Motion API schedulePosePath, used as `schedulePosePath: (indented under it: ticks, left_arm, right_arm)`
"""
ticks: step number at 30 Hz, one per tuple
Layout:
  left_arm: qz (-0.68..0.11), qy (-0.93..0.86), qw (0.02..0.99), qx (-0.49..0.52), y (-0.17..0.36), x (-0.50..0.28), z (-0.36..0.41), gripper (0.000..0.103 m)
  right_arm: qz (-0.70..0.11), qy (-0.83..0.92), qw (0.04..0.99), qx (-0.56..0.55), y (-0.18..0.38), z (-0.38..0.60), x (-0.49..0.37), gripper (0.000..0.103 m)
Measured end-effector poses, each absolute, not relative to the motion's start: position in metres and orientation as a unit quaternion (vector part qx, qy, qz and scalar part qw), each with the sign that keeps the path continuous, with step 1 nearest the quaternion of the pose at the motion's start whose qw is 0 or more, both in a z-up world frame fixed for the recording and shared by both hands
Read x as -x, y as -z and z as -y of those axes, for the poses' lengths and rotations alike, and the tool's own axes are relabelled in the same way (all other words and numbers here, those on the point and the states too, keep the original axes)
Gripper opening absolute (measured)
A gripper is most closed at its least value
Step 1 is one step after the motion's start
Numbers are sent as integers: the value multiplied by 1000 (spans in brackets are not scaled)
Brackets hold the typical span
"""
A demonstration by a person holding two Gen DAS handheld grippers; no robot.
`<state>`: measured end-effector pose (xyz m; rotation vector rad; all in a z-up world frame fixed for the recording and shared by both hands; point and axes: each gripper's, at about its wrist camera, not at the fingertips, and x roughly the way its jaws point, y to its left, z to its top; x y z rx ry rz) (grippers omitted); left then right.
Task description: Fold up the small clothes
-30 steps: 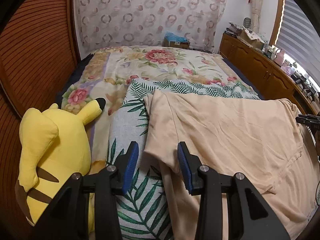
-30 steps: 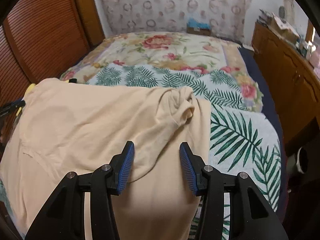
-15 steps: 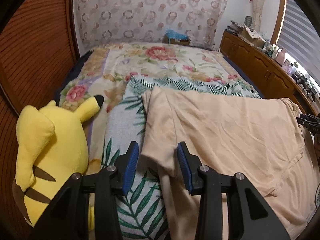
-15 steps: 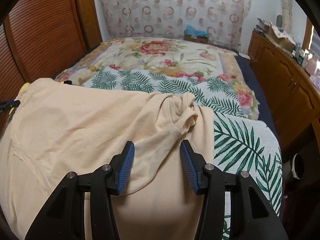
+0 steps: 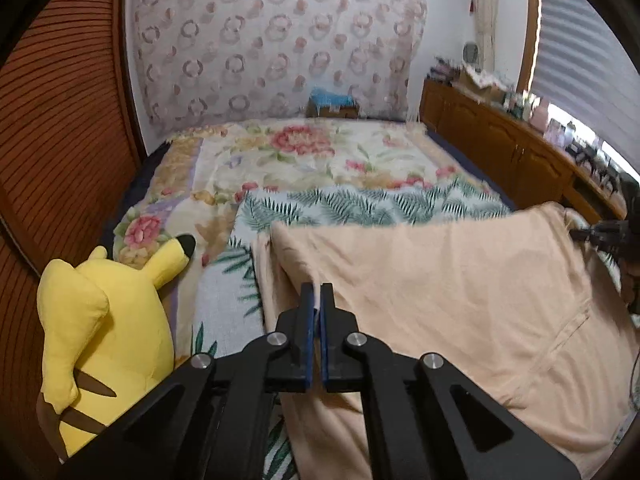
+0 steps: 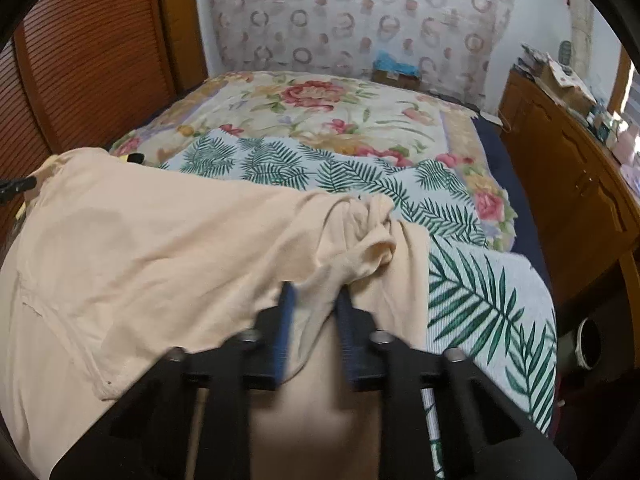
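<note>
A peach shirt (image 5: 460, 288) lies spread over the palm-leaf blanket (image 5: 360, 204) on the bed. My left gripper (image 5: 316, 296) is closing its jaws on the shirt's left edge; the blue pads meet with fabric pinched between them, and that edge is lifted. In the right wrist view the same shirt (image 6: 160, 248) has a bunched sleeve near its right side. My right gripper (image 6: 316, 300) is blurred, its jaws closing on a fold of that cloth just below the sleeve. Each gripper's tip shows at the far side of the other's view.
A yellow plush toy (image 5: 100, 320) sits at the bed's left edge beside slatted wooden doors (image 5: 60, 140). A floral bedspread (image 5: 300, 152) covers the far half of the bed, with a box (image 5: 332, 106) at its head. A wooden cabinet (image 5: 520, 152) with clutter runs along the right.
Both grippers went from open astride the shirt's edges to closed on the fabric. The left one rose a little and lifted its edge off the blanket.
</note>
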<state>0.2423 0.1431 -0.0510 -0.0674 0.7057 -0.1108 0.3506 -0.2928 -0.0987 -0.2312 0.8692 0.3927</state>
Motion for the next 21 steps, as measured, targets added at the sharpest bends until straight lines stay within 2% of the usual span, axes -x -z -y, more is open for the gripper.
schedulePosePath:
  ticks: [1,4,21]
  left_arm:
    - [-338,54,939,37,46,-240,-144,0]
    - [-317,52,946,44,31,-229,-143,0]
    - [-237,50,968,63,-27,-120,-147,0]
  right_arm:
    - [-415,-197,881,113,96,292,-351,2]
    - [-395,-214,887,107,84,292,-347,0]
    - [-278,-221,933,62,-24,338,-249,0]
